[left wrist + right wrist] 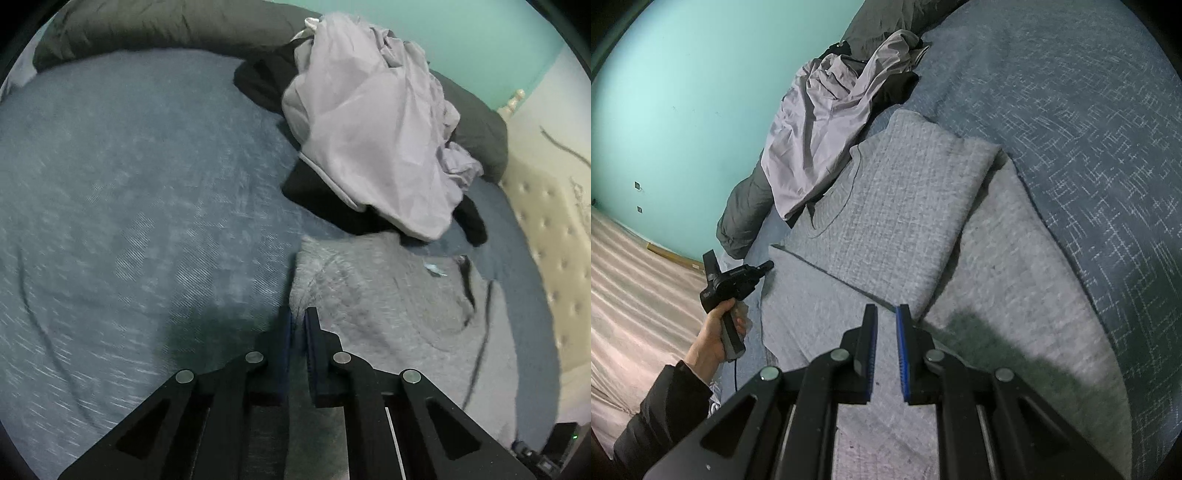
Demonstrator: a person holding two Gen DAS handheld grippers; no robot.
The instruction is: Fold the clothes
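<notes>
A grey knit garment (894,221) lies on the blue bedspread (1089,129), with one part folded over the rest. In the left wrist view the garment (388,306) lies at lower right. My left gripper (298,321) is shut on the garment's left edge; grey cloth shows between its jaws. It also shows in the right wrist view (768,266), held in a hand at the garment's left edge. My right gripper (886,317) hovers over the garment's near part with its jaws a little apart and nothing between them.
A pile of lilac clothes (373,122) over black clothes (321,199) lies at the back of the bed, beside a dark grey duvet roll (166,26). A beige tufted headboard (554,229) is at the right. The wall (683,92) is teal.
</notes>
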